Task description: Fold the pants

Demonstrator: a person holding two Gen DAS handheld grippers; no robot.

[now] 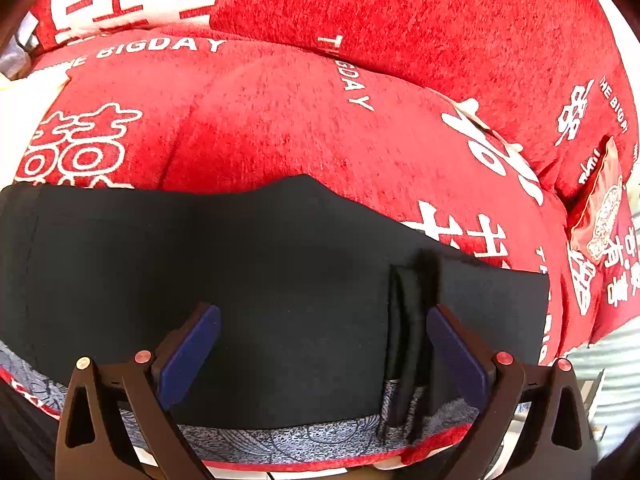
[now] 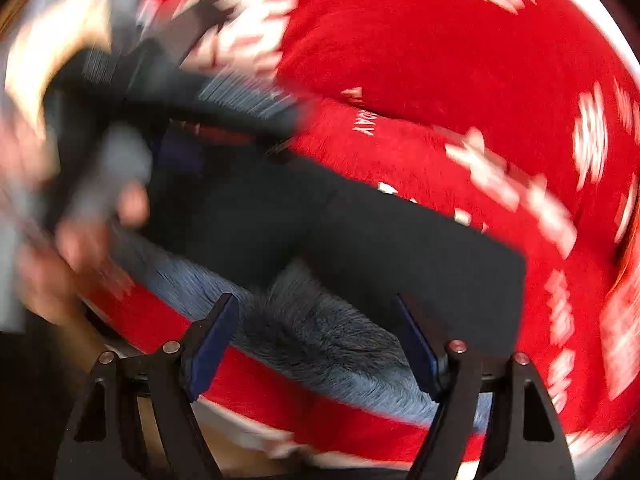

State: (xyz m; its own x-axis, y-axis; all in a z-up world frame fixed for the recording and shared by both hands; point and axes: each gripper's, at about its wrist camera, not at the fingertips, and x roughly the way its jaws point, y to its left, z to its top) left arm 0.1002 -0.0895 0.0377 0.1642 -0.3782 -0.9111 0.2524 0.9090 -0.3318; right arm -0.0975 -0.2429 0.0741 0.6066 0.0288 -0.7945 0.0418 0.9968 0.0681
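Note:
Black pants lie folded flat on a red blanket, and a narrow dark strip stands up from them near their right end. A grey patterned band runs along their near edge. My left gripper hovers over the pants with its blue pads wide apart and nothing pressed between them. The right wrist view is motion-blurred. It shows the pants and the grey band below my right gripper, which is open with no cloth pinched.
The red blanket with white characters covers the bed, with a raised fold behind. A red printed packet lies at the right. A person's hand shows blurred at the left of the right wrist view. The bed's near edge runs just below the pants.

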